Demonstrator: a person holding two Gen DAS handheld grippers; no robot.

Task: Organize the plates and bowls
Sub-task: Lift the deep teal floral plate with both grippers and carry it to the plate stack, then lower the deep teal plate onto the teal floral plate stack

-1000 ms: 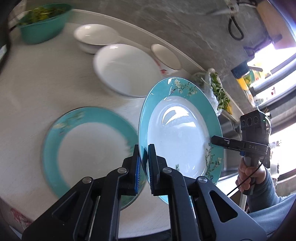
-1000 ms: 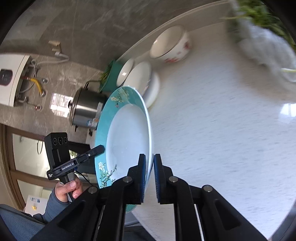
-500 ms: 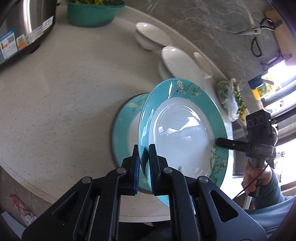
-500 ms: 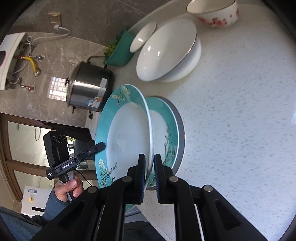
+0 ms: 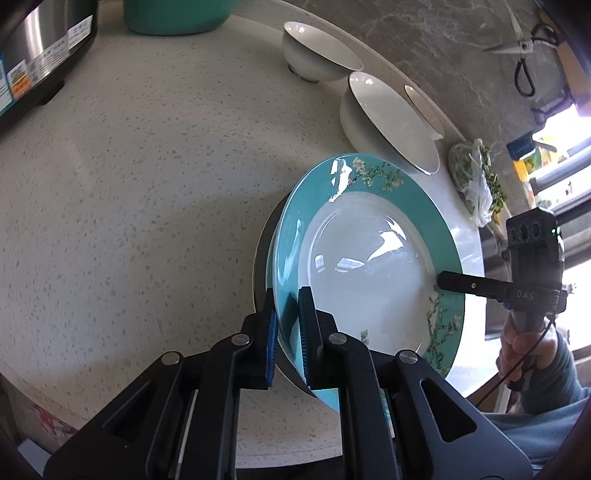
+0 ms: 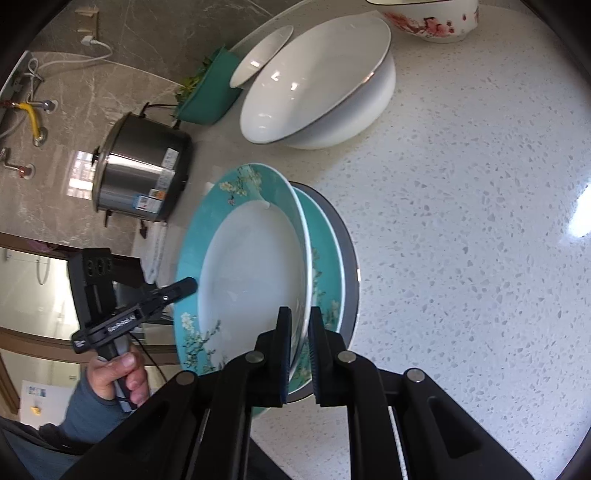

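Observation:
Both grippers hold one teal-rimmed floral plate (image 5: 369,266) by opposite edges. My left gripper (image 5: 287,314) is shut on its near rim. My right gripper (image 6: 300,325) is shut on the other rim of the plate (image 6: 251,266). The plate hangs just above a second teal plate (image 6: 327,258) that lies flat on the speckled counter, nearly lined up with it. In the left wrist view only a dark sliver of the lower plate (image 5: 264,258) shows. A large white bowl (image 6: 317,85) and a small white bowl (image 5: 317,55) stand farther back.
A floral-patterned bowl (image 6: 428,18) stands at the back. A steel cooker (image 6: 144,173) and a teal tub of greens (image 6: 207,96) stand by the wall. A bag of greens (image 5: 476,184) lies near the counter edge. Scissors (image 5: 524,48) hang on the wall.
Both grippers carried the plate over the flat teal plate and lowered it. It now sits almost centred just above that plate.

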